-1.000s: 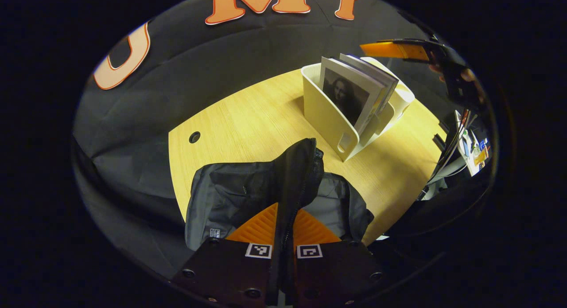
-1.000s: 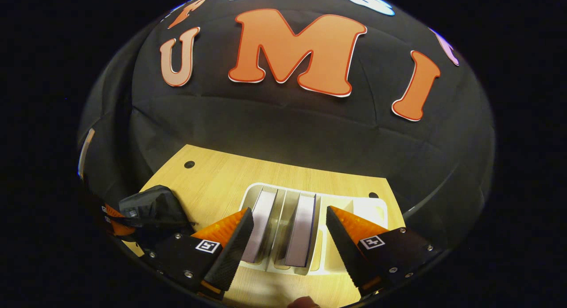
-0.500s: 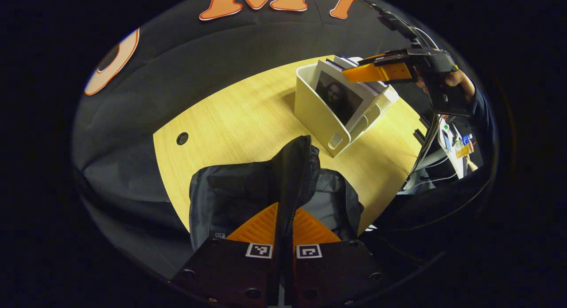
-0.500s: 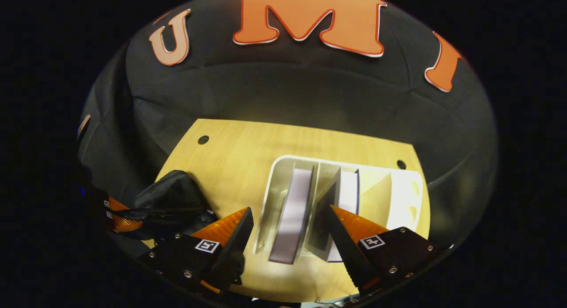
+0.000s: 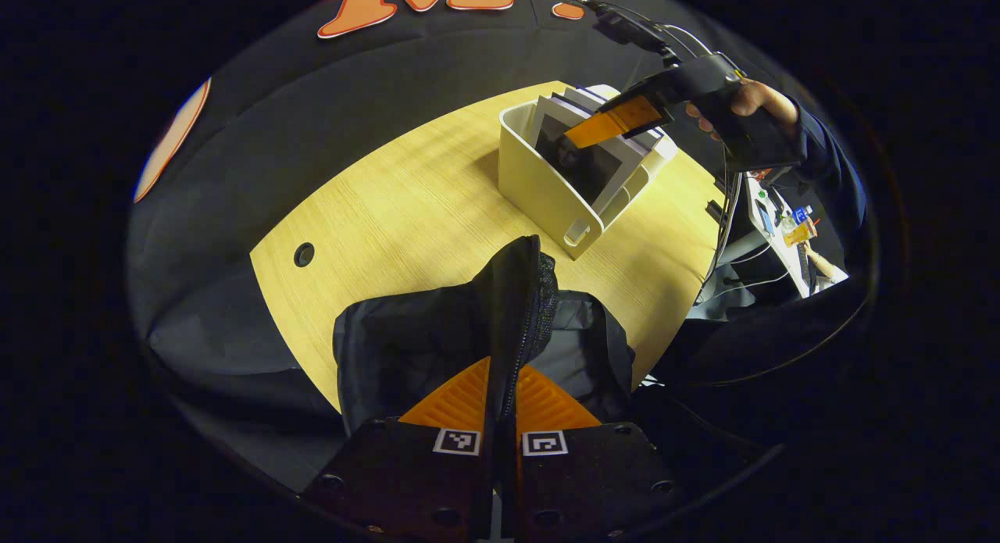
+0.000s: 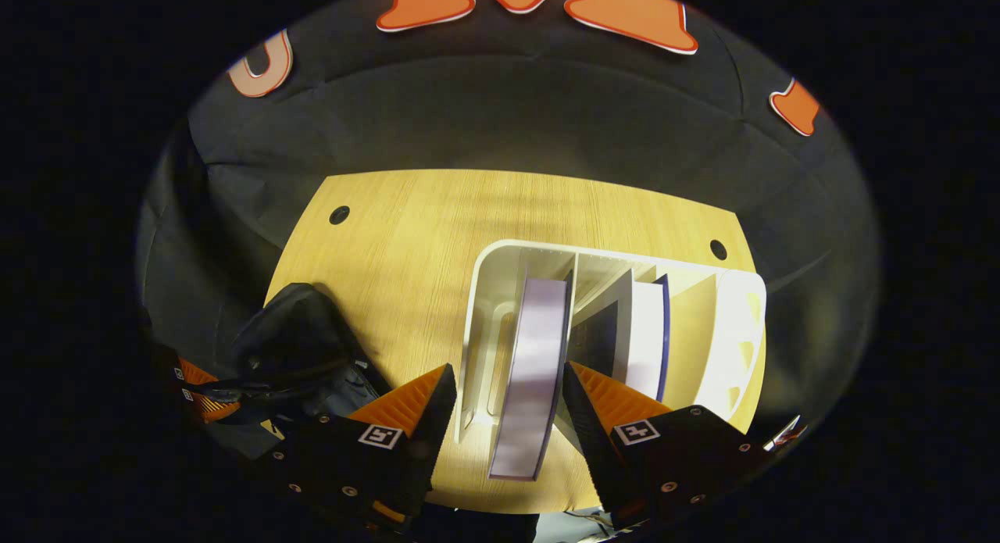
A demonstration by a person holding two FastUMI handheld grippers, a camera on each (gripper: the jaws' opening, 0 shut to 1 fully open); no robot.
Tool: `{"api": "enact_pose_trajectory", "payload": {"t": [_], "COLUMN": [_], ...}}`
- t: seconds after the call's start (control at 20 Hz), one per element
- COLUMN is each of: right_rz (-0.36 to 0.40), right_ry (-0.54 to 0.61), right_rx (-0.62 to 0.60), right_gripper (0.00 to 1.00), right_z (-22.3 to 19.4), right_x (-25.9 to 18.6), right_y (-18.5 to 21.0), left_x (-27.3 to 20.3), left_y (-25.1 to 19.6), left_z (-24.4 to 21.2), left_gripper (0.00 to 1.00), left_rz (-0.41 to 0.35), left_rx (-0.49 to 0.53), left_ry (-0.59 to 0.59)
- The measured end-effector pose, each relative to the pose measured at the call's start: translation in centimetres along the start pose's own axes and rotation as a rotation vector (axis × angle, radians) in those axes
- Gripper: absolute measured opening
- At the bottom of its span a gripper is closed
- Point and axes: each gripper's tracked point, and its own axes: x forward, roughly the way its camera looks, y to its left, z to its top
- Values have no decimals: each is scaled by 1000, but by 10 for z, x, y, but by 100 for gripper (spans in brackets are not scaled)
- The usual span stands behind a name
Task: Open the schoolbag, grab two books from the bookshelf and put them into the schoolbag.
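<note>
Since 0.5 s ago our right gripper (image 6: 504, 398) has dropped lower and closer over the bookshelf (image 6: 484, 269); fingers now straddle the near book (image 6: 531, 371), spread wide, not yet pressing it. Second book (image 6: 644, 336) stands one slot right. Left gripper (image 5: 500, 394) still clenched on the schoolbag (image 5: 414, 348) opening edge, lower centre of the left gripper view, bag on the table (image 5: 406, 207). The right gripper's far finger is hidden behind the books in that view. Bag interior hard to make out.
</note>
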Motion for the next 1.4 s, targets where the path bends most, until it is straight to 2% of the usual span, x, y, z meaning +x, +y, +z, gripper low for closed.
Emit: {"api": "enact_pose_trajectory", "payload": {"t": [0.15, 0.2, 0.25, 0.4, 0.45, 0.6, 0.85, 1.3, 1.4], "right_rz": [-34, -48, -52, -50, -33, -24, 1, 56, 39], "right_ry": [36, 51, 62, 111, 119, 130, 116, 41, 10], "right_rx": [15, 24, 30, 49, 63, 57, 64, 28, -13], "right_gripper": [74, 60, 64, 40, 43, 38, 36, 35, 35], "right_z": [-2, -5, -6, -17, -19, -23, -27, -52, -62], "right_x": [10, 12, 14, 20, 18, 17, 2, -48, -58], "right_y": [-5, -6, -6, -5, -2, -2, -3, -9, -14], "left_x": [1, 0, 2, 4, 6, 9, 9, 18, 19], "left_y": [-3, -2, -3, -6, -8, -11, -14, -24, -27], "left_z": [2, 2, 4, 9, 10, 12, 9, 5, 5], "left_gripper": [6, 6, 6, 6, 6, 6, 6, 6, 6], "left_rz": [-15, -15, -16, -25, -28, -24, -8, 26, 34], "left_rx": [0, 5, 2, 11, 13, 11, -45, -68, -66], "left_ry": [0, -4, -8, -23, -25, -36, -49, -45, -41]}}
